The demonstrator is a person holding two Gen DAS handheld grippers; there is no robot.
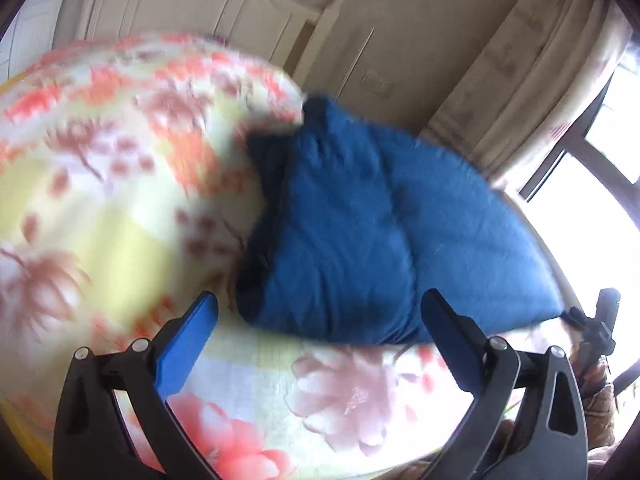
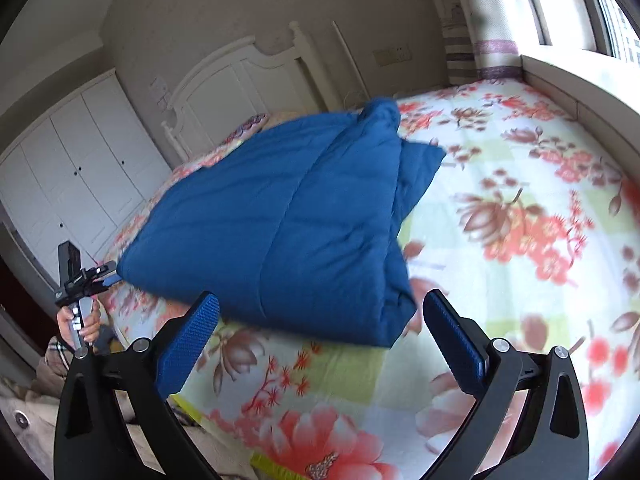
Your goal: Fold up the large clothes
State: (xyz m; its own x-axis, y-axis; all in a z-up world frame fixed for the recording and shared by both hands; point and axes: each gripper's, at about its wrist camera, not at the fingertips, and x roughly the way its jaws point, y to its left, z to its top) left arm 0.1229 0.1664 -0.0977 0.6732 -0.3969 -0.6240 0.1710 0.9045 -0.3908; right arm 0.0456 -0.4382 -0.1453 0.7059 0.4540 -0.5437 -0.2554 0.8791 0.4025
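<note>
A blue quilted padded garment [image 1: 372,236] lies folded in a thick pile on the floral bedspread [image 1: 100,184]. It also shows in the right wrist view [image 2: 280,220], with a bunched corner sticking up at its far end. My left gripper [image 1: 320,320] is open and empty, just above the pile's near edge. My right gripper [image 2: 320,320] is open and empty, just short of the pile's near corner. The left gripper also appears in the right wrist view [image 2: 80,280], held in a hand at the pile's left corner.
The bed has a white headboard [image 2: 248,80] at the far end. White wardrobe doors [image 2: 76,168] stand to the left. A curtain [image 2: 480,20] and a window ledge [image 2: 580,84] run along the bed's right side. Yellow fabric [image 2: 188,408] hangs at the bed's near edge.
</note>
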